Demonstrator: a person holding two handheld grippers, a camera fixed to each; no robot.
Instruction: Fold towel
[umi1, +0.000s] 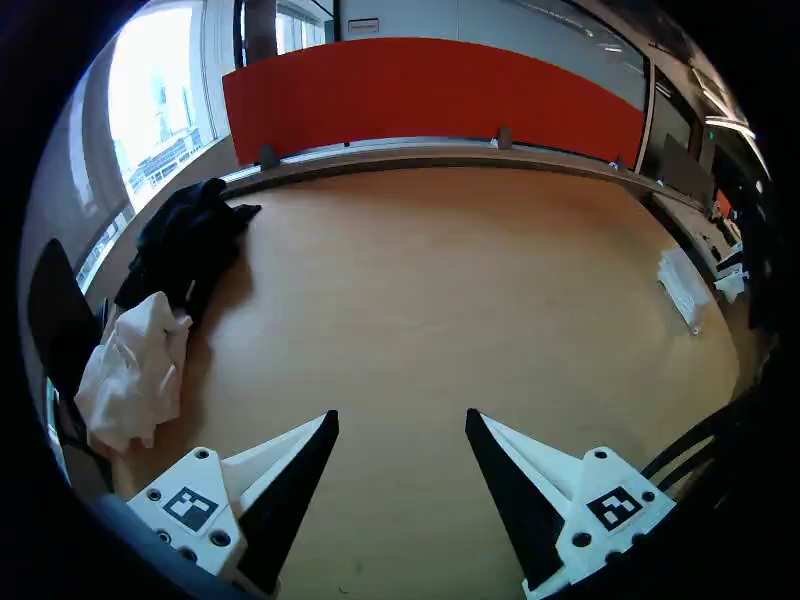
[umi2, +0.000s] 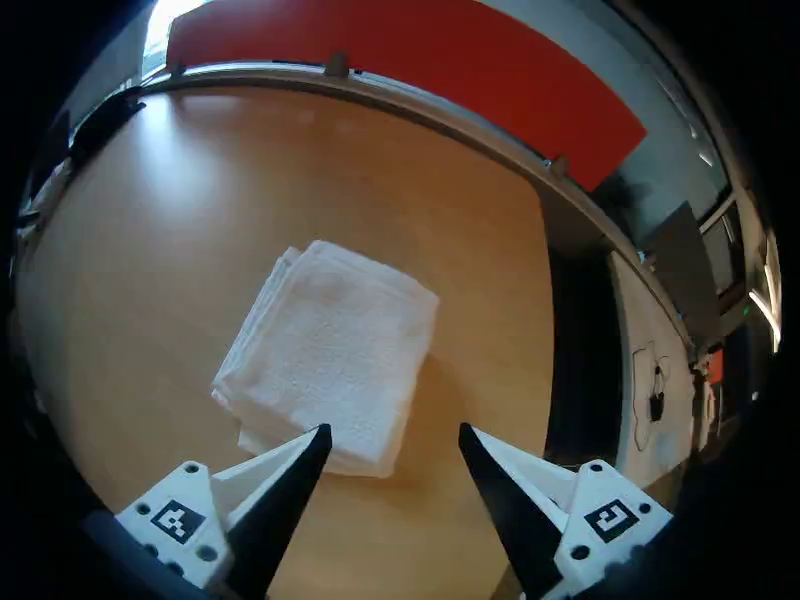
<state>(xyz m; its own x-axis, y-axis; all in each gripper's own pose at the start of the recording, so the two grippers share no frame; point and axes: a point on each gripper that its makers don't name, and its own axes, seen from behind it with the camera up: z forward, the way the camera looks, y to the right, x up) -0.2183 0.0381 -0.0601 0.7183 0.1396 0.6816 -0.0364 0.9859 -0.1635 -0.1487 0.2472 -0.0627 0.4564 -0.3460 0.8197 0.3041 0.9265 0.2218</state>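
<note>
Wooden table (umi1: 430, 280), light brown, top smooth.

Ahead of the right tool (umi2: 393, 427), nearer its left finger: a white towel (umi2: 330, 355), folded into a flat rectangle, lying flat on the table.

Far left of the left tool (umi1: 400, 412): a crumpled black cloth (umi1: 185, 245). Nearer, at the table's left edge, is a white cloth (umi1: 135, 370). Far right is a white bundle (umi1: 685, 285).

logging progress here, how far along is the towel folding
Done: the white towel lies folded in a stack on the table. In hand: nothing; the left gripper and right gripper are open and empty. Left: perhaps only the crumpled white cloth, if it counts.
</note>
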